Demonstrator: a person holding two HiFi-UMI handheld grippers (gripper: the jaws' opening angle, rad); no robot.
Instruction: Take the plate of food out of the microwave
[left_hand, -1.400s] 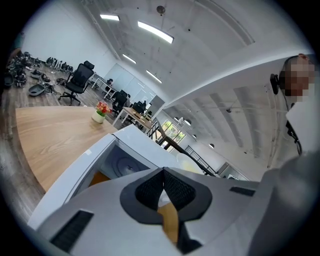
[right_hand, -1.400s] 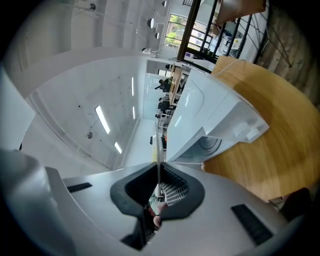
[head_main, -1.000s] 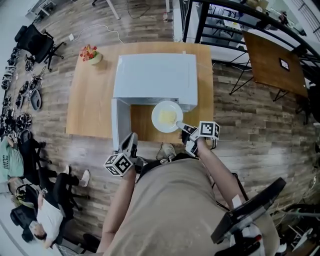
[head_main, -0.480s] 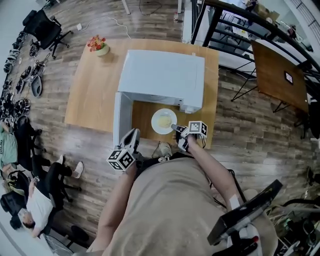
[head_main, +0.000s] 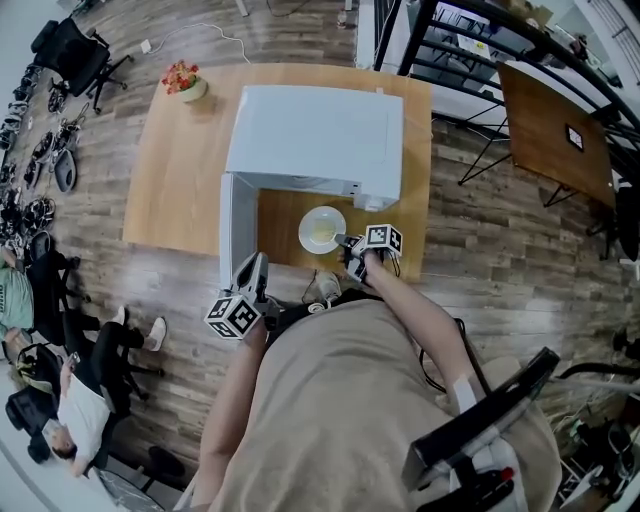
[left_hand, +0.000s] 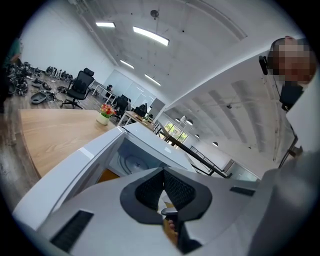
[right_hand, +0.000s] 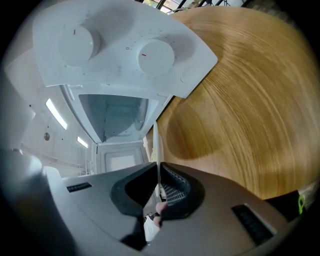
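The right gripper (head_main: 347, 241) fingers are clamped on the plate (head_main: 305, 224) rim. The plate is outside the microwave (head_main: 310, 135), over the surface (head_main: 170, 180), possibly touching it. The left gripper (head_main: 256, 270) fingers are together and empty. The food (head_main: 322, 233) is indistinct.

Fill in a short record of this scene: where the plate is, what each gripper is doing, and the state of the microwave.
plate: white, yellow food on it, outside the microwave, over the table in front of the cavity
right gripper: shut on the plate's rim
left gripper: shut, nothing between its jaws, near the outer end of the door
microwave: door swung open, cavity empty
plate resting on table: cannot tell
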